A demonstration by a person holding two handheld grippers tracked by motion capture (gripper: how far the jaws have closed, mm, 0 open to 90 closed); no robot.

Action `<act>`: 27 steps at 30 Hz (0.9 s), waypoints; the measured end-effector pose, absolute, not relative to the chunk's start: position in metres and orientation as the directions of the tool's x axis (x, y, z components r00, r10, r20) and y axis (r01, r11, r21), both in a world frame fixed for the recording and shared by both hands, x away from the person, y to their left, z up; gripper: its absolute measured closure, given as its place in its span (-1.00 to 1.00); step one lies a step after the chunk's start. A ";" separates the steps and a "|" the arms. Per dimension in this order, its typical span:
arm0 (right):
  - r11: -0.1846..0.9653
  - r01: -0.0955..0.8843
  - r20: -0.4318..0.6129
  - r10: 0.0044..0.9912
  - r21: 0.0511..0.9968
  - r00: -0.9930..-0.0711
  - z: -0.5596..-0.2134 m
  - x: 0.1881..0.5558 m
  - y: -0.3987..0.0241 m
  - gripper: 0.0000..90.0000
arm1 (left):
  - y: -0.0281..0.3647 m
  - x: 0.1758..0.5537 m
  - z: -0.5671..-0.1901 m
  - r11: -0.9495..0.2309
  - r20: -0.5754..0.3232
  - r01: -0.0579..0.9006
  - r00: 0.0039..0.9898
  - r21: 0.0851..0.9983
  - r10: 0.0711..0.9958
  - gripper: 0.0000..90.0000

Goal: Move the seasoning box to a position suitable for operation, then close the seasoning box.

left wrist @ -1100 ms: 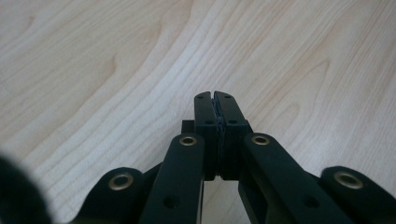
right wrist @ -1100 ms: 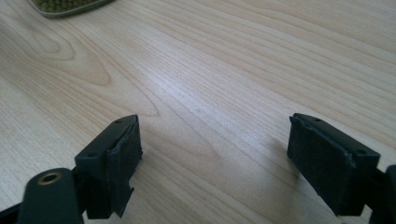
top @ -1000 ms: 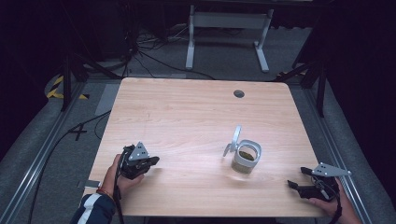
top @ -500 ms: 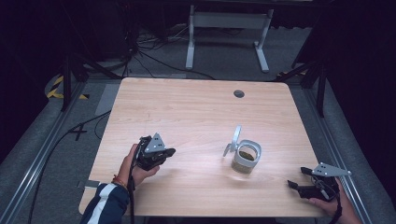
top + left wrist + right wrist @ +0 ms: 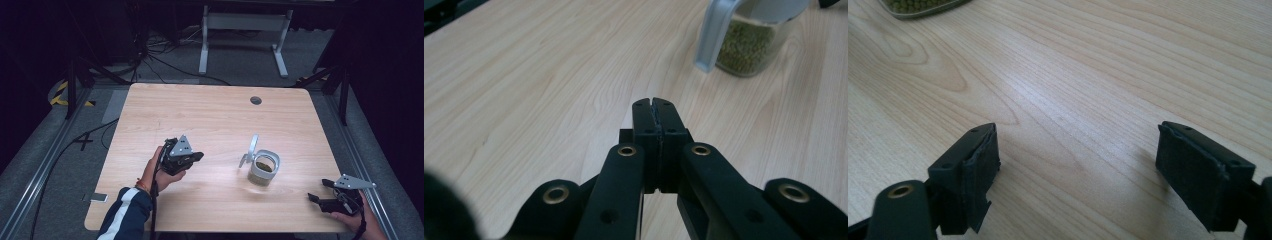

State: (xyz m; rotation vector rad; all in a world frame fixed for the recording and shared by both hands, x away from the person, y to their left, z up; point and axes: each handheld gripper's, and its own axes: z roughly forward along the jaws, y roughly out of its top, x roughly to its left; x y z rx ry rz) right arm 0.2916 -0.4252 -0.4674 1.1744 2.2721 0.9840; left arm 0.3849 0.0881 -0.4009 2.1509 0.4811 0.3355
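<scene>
A clear jar (image 5: 262, 168) with green beans inside stands on the wooden table (image 5: 215, 115), right of centre, its grey lid (image 5: 251, 148) flipped up on the left side. In the left gripper view the jar (image 5: 749, 45) and its lid (image 5: 715, 32) sit ahead and to the right. My left gripper (image 5: 198, 157) is left of the jar, pointing at it, jaws pressed together with nothing between them (image 5: 654, 103). My right gripper (image 5: 318, 190) rests near the table's front right corner, jaws wide apart over bare wood (image 5: 1075, 155). The jar's base (image 5: 918, 7) peeks in at the top left there.
A small dark round hole (image 5: 256, 100) is set in the table near its far edge. Beyond the table stand a white metal frame (image 5: 245, 30) and loose cables (image 5: 165, 60) on the grey floor. Metal rails (image 5: 45, 165) run along both sides.
My left gripper has moved rightward across the table toward the jar. The right gripper and the jar have stayed put.
</scene>
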 end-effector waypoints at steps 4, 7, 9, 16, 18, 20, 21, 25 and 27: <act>0.402 0.542 -0.029 0.822 0.738 -0.569 -0.467 0.292 -0.425 -0.61 | 0.068 0.390 -0.395 -0.542 0.074 0.186 0.904 0.820 0.422 1.00; 0.402 0.542 -0.029 0.822 0.738 -0.569 -0.467 0.292 -0.425 -0.61 | 0.055 0.392 -0.390 -0.544 0.079 0.167 0.913 0.822 0.400 1.00; 0.402 0.542 -0.029 0.822 0.738 -0.569 -0.467 0.292 -0.425 -0.61 | 0.046 0.394 -0.387 -0.538 0.083 0.156 0.916 0.828 0.393 1.00; 0.402 0.542 -0.029 0.822 0.738 -0.569 -0.467 0.292 -0.425 -0.61 | 0.027 0.399 -0.377 -0.527 0.088 0.131 0.925 0.839 0.370 1.00; 0.402 0.542 -0.029 0.822 0.738 -0.569 -0.467 0.292 -0.425 -0.61 | 0.022 0.400 -0.376 -0.522 0.088 0.126 0.927 0.843 0.366 1.00; 0.402 0.542 -0.030 0.822 0.738 -0.569 -0.467 0.292 -0.425 -0.61 | 0.015 0.402 -0.374 -0.527 0.094 0.118 0.929 0.841 0.357 1.00; 0.400 0.541 -0.029 0.822 0.740 -0.568 -0.468 0.292 -0.425 -0.61 | 0.011 0.403 -0.372 -0.531 0.094 0.116 0.931 0.840 0.352 1.00; 0.398 0.543 -0.028 0.825 0.740 -0.565 -0.468 0.292 -0.425 -0.61 | -0.004 0.406 -0.366 -0.525 0.096 0.099 0.938 0.845 0.332 1.00; 0.398 0.542 -0.029 0.825 0.740 -0.565 -0.468 0.292 -0.425 -0.61 | -0.011 0.406 -0.364 -0.533 0.107 0.087 0.941 0.841 0.322 1.00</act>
